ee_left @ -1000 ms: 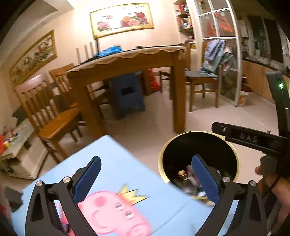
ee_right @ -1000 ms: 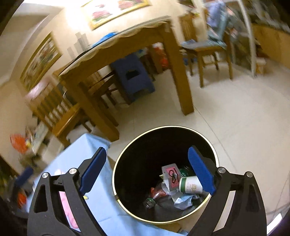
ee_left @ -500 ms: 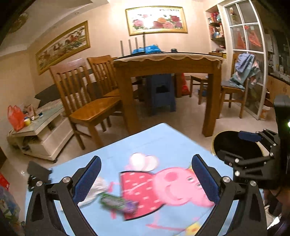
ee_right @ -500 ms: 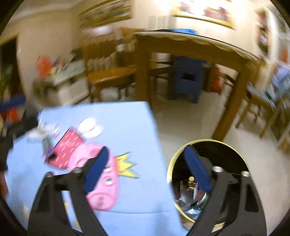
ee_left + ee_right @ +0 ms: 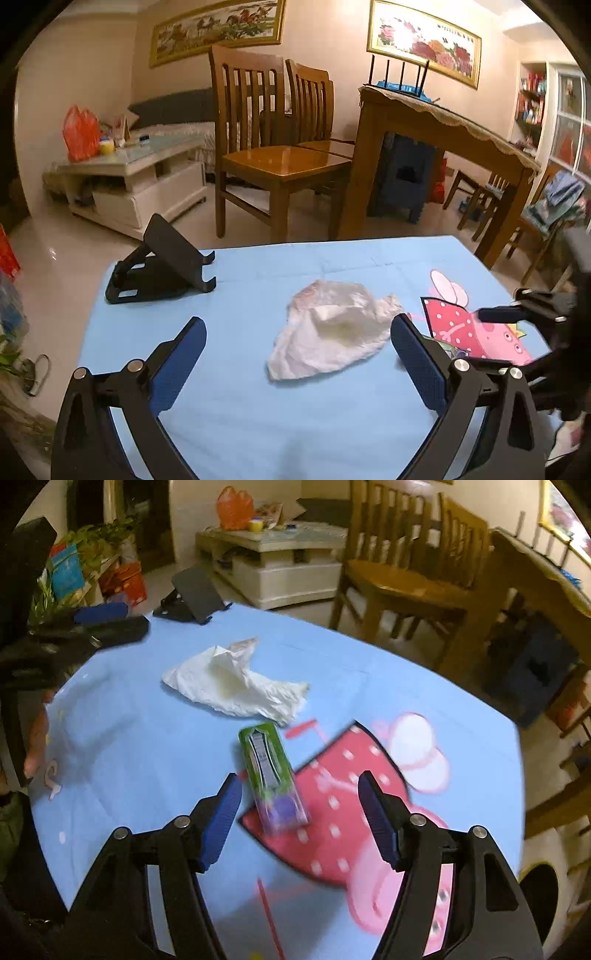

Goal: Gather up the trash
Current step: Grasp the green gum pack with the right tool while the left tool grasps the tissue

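Observation:
A crumpled white tissue [image 5: 332, 328] lies on the blue cartoon tablecloth [image 5: 236, 424]; my left gripper [image 5: 299, 362] is open and empty with the tissue just ahead between its fingers. The tissue also shows in the right wrist view [image 5: 232, 683]. A green and purple wrapper packet [image 5: 271, 779] lies in front of my right gripper [image 5: 301, 812], which is open and empty around its near end. The black trash bin [image 5: 539, 893] shows only as a sliver at the lower right, off the table edge.
A black phone stand [image 5: 159, 266] sits at the table's far left corner. Wooden chairs [image 5: 273, 155] and a wooden dining table [image 5: 436, 129] stand beyond. A white low cabinet [image 5: 136, 177] with a red bag is at the left.
Both grippers have swung left from over the bin to the table. The tissue now lies before the left gripper and the green packet before the right.

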Demonstrator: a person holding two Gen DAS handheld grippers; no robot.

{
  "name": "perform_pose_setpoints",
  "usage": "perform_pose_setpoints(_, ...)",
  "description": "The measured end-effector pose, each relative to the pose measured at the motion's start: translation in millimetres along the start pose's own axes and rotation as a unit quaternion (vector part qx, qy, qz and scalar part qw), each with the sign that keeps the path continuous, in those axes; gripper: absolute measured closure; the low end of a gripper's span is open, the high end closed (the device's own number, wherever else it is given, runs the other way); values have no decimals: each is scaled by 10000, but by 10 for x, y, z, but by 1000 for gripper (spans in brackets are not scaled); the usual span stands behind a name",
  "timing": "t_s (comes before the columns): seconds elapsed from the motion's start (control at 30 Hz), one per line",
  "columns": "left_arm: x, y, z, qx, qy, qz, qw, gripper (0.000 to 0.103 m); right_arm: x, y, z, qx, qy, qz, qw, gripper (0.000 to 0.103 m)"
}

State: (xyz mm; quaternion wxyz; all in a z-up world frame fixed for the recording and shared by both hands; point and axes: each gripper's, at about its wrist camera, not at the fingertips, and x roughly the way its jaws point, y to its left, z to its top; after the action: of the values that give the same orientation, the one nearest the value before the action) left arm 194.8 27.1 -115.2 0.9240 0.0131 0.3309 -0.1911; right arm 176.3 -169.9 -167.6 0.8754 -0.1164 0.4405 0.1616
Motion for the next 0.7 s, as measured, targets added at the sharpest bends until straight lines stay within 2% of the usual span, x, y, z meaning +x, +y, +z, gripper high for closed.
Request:
perform_pose_setpoints(0.07, 25, 128, 6, -132, 52, -78, 9999, 7, 207, 0, 70, -26, 270, 134, 9995, 41)
perform_pose_setpoints(0.1, 43, 159, 13, -216, 92, -196, 9995, 7, 344, 1, 77, 20, 526, 306, 9981, 46)
perform_pose_setpoints(0.13, 77, 134, 50, -248, 122, -265, 9993, 7, 381, 21, 81, -10, 545, 296, 9981, 46)
perform_pose_setpoints(0.17, 96, 129, 51, -242, 142, -290, 9992, 7, 369, 31, 84, -18, 512, 294, 9983, 51)
perform_pose_setpoints(0.2, 125, 85, 40, -219, 154, -279, 9993, 7, 366, 31, 87, -19, 543, 275, 9981, 67)
perform_pose_setpoints(0.33, 248, -71, 14, 41, 292, -219, 9993, 7, 285, 217, 5, -423, 472, -495, 9968, 70)
perform_pose_setpoints(0.37, 286, -145, -3, 138, 354, -277, 9989, 7, 243, 246, -55, -429, 426, -573, 9965, 71)
perform_pose_setpoints(0.47, 409, -328, -25, 363, 487, -463, 9971, 7, 23, 198, -323, -87, 220, -515, 9984, 71)
perform_pose_setpoints(0.6, 634, -533, 68, 380, 664, -718, 9945, 7, -346, -138, -725, 809, -171, -279, 9962, 71)
perform_pose_setpoints(0.7, 855, -629, 111, 470, 788, -346, 9952, 7, -532, -320, -839, 1111, -320, -250, 9930, 71)
